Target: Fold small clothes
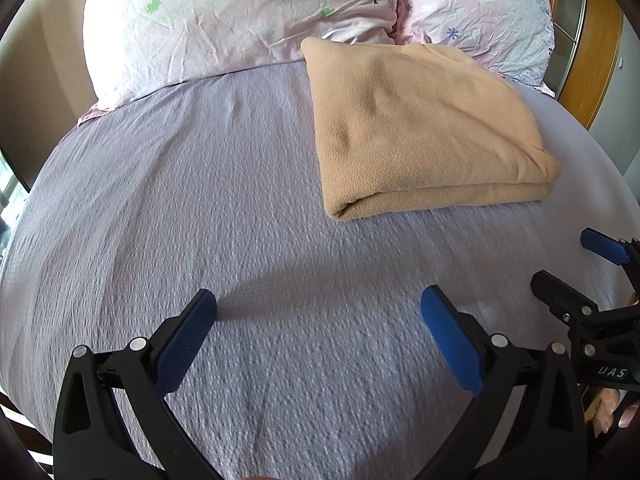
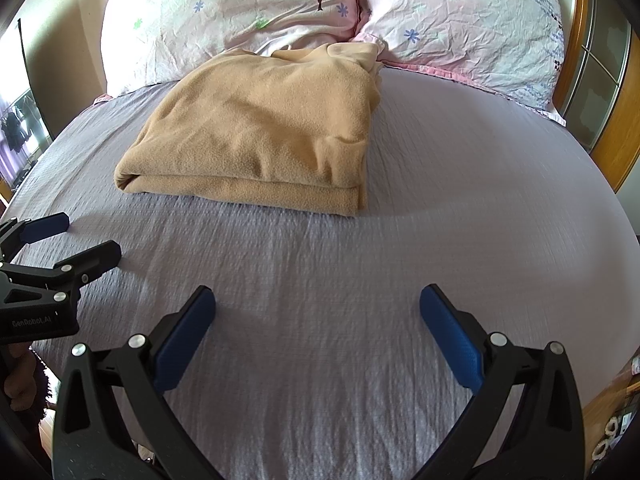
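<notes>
A plain peach-tan fleece garment (image 2: 256,136) is lying on a lilac, finely textured bedspread (image 2: 320,280), pale pink pillows (image 2: 224,12) are showing blue and green flowers and a dark tree print, beside black grippers' blue pads (image 2: 184,344).

Bed surroundings, both wrist views.
Lavender textured bedspread (image 1: 240,200) covers the bed. Two pink floral pillows lie side by side at its head: one with a tree print (image 1: 240,20), the other (image 1: 480,12) beside a wooden headboard frame (image 2: 608,128). Hanging clothes (image 2: 16,124) show far left, blurred.
</notes>
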